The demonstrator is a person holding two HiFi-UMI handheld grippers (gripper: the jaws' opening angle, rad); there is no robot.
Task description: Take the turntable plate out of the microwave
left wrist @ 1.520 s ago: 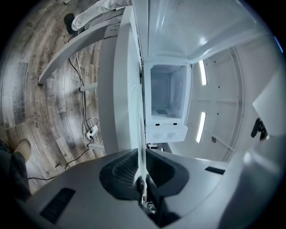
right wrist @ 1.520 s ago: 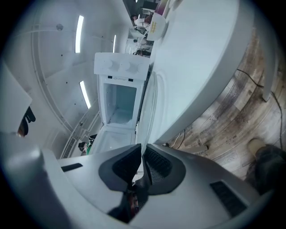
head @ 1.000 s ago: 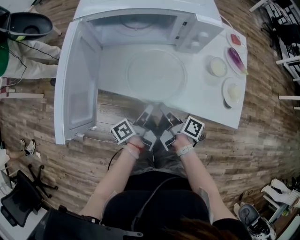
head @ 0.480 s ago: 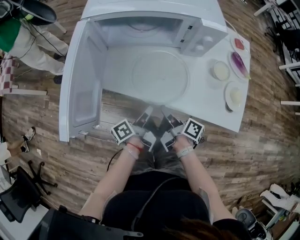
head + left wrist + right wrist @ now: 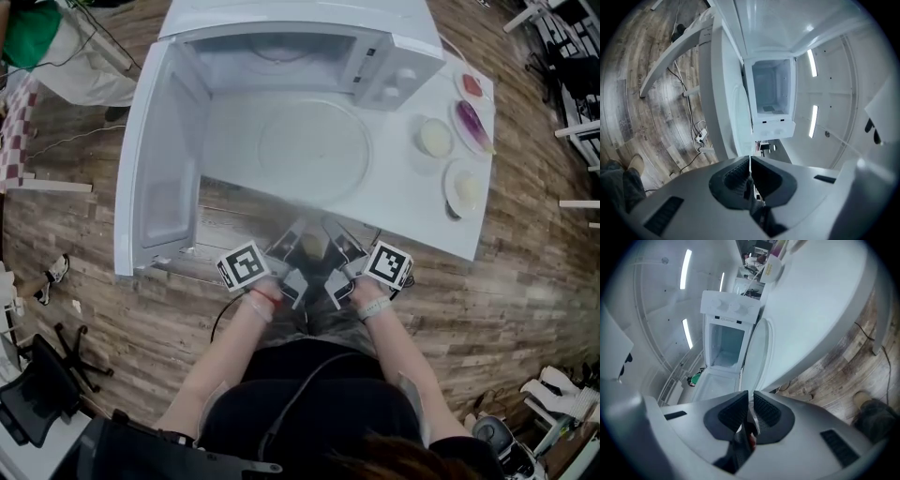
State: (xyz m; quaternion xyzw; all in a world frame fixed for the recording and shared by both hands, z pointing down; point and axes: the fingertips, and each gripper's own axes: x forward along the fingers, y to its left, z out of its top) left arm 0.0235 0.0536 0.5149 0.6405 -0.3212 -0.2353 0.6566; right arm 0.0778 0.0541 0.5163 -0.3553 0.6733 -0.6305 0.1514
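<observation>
The clear glass turntable plate (image 5: 314,150) lies flat over the white table (image 5: 412,211), in front of the open microwave (image 5: 281,47). Its near rim reaches back to my two grippers at the table's front edge. My left gripper (image 5: 299,230) is shut on the rim; in the left gripper view the plate (image 5: 738,117) shows almost edge-on, running into the left gripper (image 5: 750,171). My right gripper (image 5: 330,228) is shut on the rim beside it. In the right gripper view the plate (image 5: 757,350) is a pale oval that ends between the pads of the right gripper (image 5: 750,408).
The microwave door (image 5: 159,178) stands swung open to the left. Several small dishes sit on the table's right side, one cream (image 5: 436,138), one with purple food (image 5: 472,122), one near the edge (image 5: 466,185). A person in green (image 5: 28,28) is at the upper left.
Both grippers keep their hold on the plate's rim and stay where they were. Only the head view has shifted a little.
</observation>
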